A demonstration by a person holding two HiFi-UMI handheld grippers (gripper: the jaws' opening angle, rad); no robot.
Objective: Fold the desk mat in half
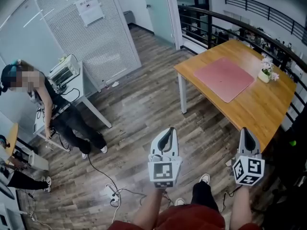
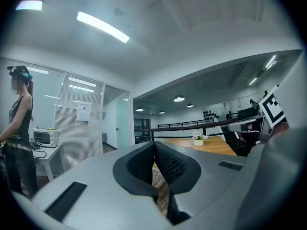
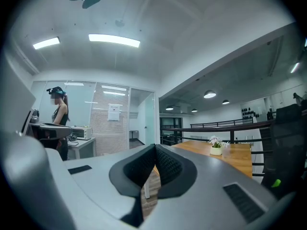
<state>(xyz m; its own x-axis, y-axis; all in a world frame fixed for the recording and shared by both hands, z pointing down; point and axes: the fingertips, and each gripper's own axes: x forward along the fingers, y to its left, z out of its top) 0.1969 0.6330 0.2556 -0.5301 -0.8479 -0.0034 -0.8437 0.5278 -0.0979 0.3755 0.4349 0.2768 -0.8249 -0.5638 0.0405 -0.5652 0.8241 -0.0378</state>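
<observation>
Underfoot, a grey-brown wooden floor (image 1: 144, 104) filled most of the head view. A white slatted partition (image 1: 91, 32) stood at the upper left with a paper notice (image 1: 90, 8) stuck on it. At the upper right stood a large wooden table (image 1: 268, 104) on white legs, with a dark railing (image 1: 240, 25) curving behind it.

To the left, another person (image 1: 57, 114) stood against a small white side table (image 1: 88, 87) that carried a white appliance (image 1: 62, 72).

On the wooden table the pink desk mat (image 1: 223, 78) lay flat and fully spread, unfolded, around the middle of the tabletop. A small white flower pot (image 1: 265, 73) sat just beside the mat's right corner, apart from it.

Both grippers were held out level over the floor, short of the table and well apart from the mat. The left gripper (image 1: 166, 134) was clenched, its ribbed black pads pressed together with nothing between them, as its own view (image 2: 154, 150) showed. The right gripper (image 1: 246, 134) was likewise clenched on nothing, its pads meeting in its own view (image 3: 155, 152). Past each pair of jaws the table (image 3: 225, 157) and the flower pot (image 3: 216, 147) showed in the distance.

A white power strip (image 1: 114, 193) lay on the floor near the left forearm, with cables trailing from it.
</observation>
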